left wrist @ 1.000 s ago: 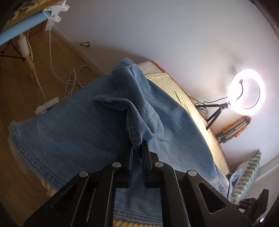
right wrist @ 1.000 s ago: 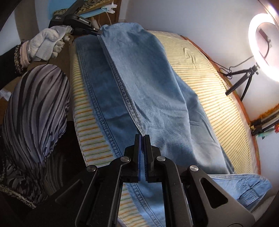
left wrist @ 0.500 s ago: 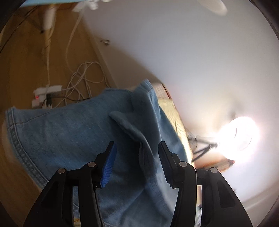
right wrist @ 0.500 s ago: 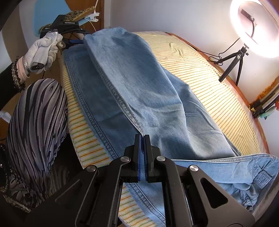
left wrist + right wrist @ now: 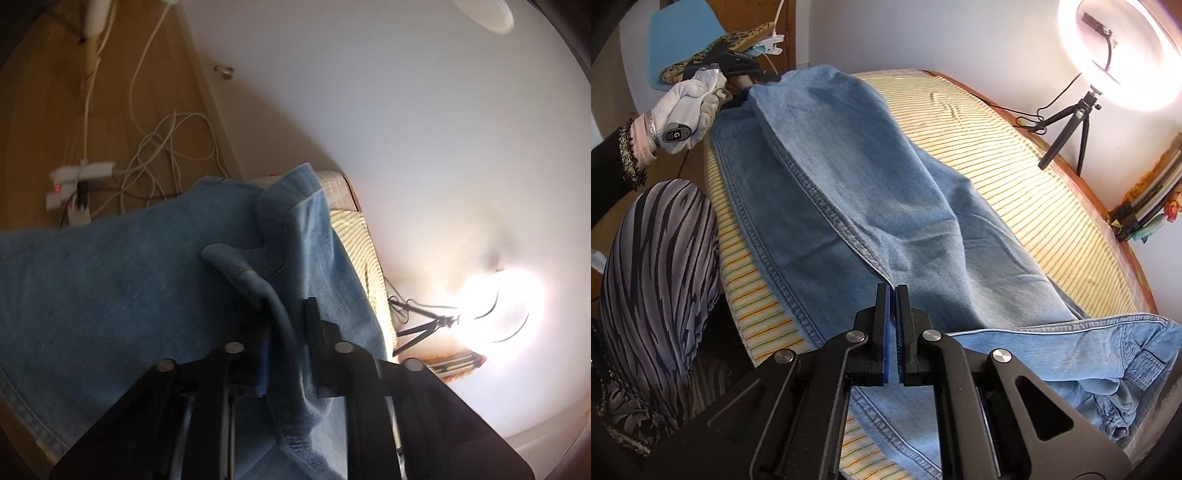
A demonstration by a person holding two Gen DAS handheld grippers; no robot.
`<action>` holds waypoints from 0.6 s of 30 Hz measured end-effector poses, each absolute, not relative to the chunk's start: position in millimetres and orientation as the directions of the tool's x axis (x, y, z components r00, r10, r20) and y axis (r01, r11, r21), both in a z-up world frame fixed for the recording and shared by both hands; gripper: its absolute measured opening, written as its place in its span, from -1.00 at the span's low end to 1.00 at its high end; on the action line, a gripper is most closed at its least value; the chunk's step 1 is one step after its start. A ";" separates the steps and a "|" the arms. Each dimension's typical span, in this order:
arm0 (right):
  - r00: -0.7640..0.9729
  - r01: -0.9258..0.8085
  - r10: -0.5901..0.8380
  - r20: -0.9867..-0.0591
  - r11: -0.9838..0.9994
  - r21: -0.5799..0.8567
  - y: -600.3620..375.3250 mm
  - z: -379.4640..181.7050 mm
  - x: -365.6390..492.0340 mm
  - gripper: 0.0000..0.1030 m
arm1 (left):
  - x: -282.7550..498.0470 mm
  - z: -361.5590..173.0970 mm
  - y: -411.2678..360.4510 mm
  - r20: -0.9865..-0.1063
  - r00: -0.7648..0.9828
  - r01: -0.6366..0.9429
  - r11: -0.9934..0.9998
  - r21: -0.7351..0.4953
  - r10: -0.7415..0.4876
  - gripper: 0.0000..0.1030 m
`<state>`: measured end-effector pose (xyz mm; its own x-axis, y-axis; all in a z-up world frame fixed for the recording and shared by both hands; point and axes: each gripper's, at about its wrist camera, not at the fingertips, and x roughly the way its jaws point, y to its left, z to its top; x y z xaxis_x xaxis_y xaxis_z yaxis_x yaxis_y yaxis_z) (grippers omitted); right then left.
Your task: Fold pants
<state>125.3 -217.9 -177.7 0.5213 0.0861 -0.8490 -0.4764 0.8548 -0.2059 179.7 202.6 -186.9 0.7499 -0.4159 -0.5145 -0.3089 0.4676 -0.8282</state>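
Your right gripper is clamped on the stitched side seam of the pants, near edge of the top leg, fingers pressed together with denim pinched between the blue pads. The pants lie lengthwise on the striped bed cover, one leg stacked over the other, hems at the far left end, waistband and pocket bunched at the near right corner. The lower leg sticks out on the left along the cover's edge.

Your left gripper has its fingers parted with a raised fold of denim running between them. That frame is motion-blurred, so the pads look clear of the cloth but I can't fully confirm contact. From that view the pants fill the left and centre, draping off the bed edge above the wood floor.

Your gloved left hand shows at the far left in the right wrist view, beside the hem end. A ring light on a small tripod stands at the far right against the wall. White cables and a power strip lie on the floor.
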 end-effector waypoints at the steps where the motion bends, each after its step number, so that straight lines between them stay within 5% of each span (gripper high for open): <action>1: 0.531 -0.466 0.081 -0.844 0.859 -0.211 -218.0 -175.8 126.6 -0.93 | 181.5 -183.5 202.7 -0.516 0.751 -0.299 0.484 -0.822 -0.413 -0.80; 11: 0.612 -0.468 0.168 -0.773 0.865 -0.183 -202.5 -116.9 127.6 -0.95 | 138.6 -110.6 254.6 -0.478 0.832 -0.209 0.641 -0.739 -0.280 -0.95; 15: 0.587 -0.501 0.102 -0.803 0.825 -0.262 -185.0 -138.9 122.7 -0.95 | 116.6 -132.9 268.9 -0.504 0.816 -0.245 0.619 -0.747 -0.285 -0.95; 18: 0.509 -0.517 0.130 -0.851 0.837 -0.181 -188.2 -158.6 131.8 -0.95 | 117.4 -156.3 269.4 -0.531 0.791 -0.271 0.605 -0.749 -0.303 -0.96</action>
<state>131.8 -188.2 -158.6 0.5089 0.1299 -0.8510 -0.5166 0.8369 -0.1811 117.4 269.5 -156.3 0.7911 -0.3031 -0.5313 -0.2710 0.6050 -0.7487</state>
